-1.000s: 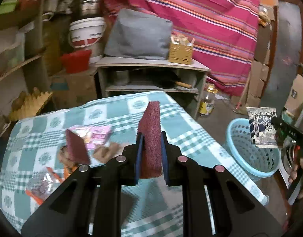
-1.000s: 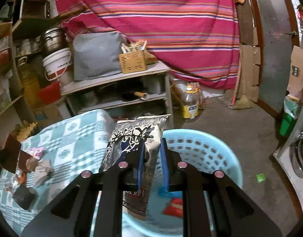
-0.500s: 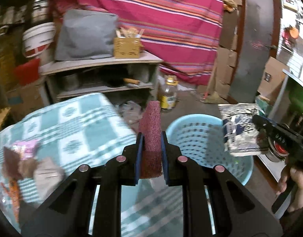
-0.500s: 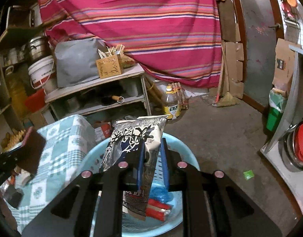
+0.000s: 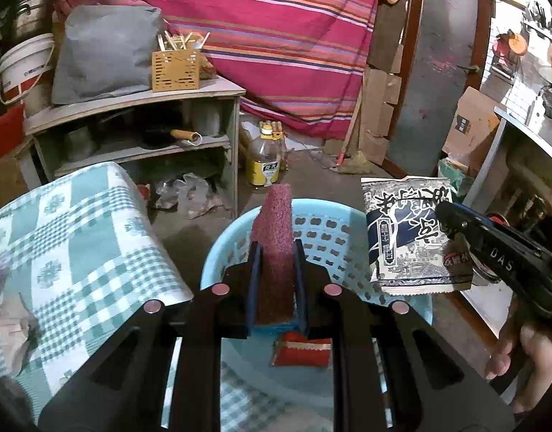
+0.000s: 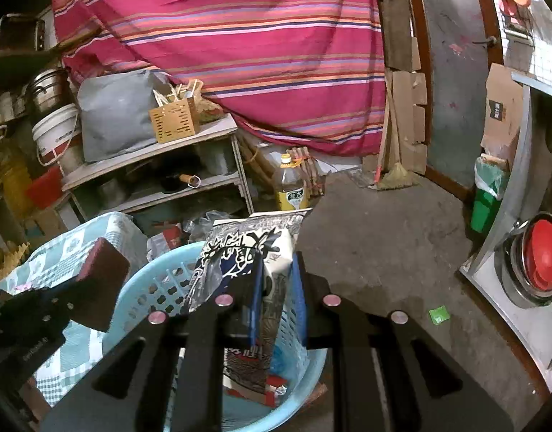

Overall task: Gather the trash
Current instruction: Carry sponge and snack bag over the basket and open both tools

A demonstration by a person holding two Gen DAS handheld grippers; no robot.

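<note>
My left gripper (image 5: 276, 248) is shut on a dark red scouring pad (image 5: 274, 234) and holds it upright above the light blue basket (image 5: 333, 230). My right gripper (image 6: 277, 262) is shut on a black and white snack bag (image 6: 247, 252) over the basket's (image 6: 157, 284) right side. The bag (image 5: 405, 237) and the right gripper (image 5: 452, 219) also show in the left wrist view. The pad (image 6: 103, 270) shows at the left of the right wrist view. A red wrapper (image 5: 301, 352) lies in the basket.
The table with a green checked cloth (image 5: 77, 237) stands to the left of the basket, with scraps at its left edge. Behind are a wooden shelf (image 5: 131, 108), an oil bottle (image 5: 266, 158) on the floor and a striped curtain. A metal counter (image 6: 510, 252) stands right.
My left gripper has carried the pad from over the table rightward to above the basket. My right gripper keeps the bag over the basket, shifted slightly right.
</note>
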